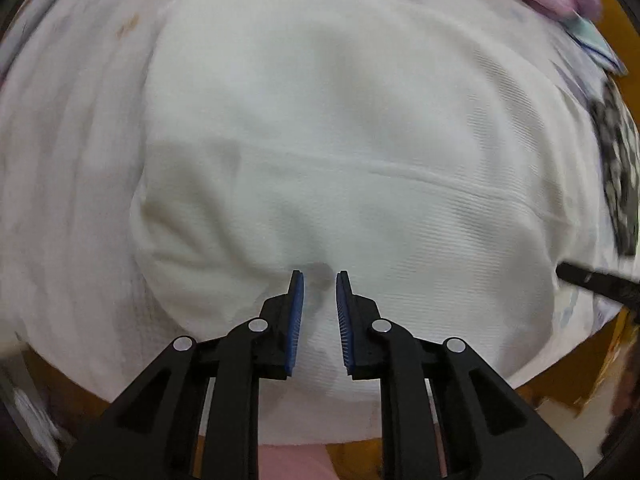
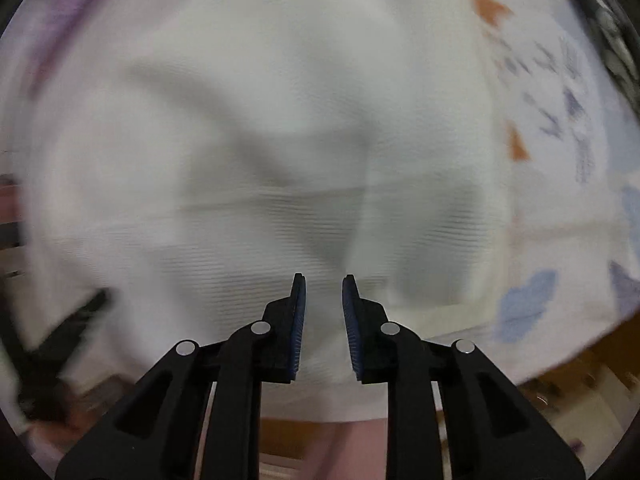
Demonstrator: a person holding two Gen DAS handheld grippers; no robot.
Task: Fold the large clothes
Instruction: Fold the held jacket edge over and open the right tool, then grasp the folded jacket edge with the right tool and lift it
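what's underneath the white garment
The white garment lies on a printed sheet whose blue and orange shapes show beside it. What lies beneath its middle is covered.

Both views sit on a hand-held gripper, just behind its jaws, and look forward along them, steeply downward.

The left wrist view looks from close above onto the white garment (image 1: 320,140), which fills the picture ahead of the jaws; the dark tip of the right gripper (image 1: 596,280) enters at the right edge, level with the jaws.

The right wrist view, more blurred, looks down at the same garment (image 2: 280,120) from a like nearness, with a patterned sheet (image 2: 560,120) right of the jaws and the left gripper (image 2: 68,328) low at the left.

Both views share the garment between the two pairs of jaws.
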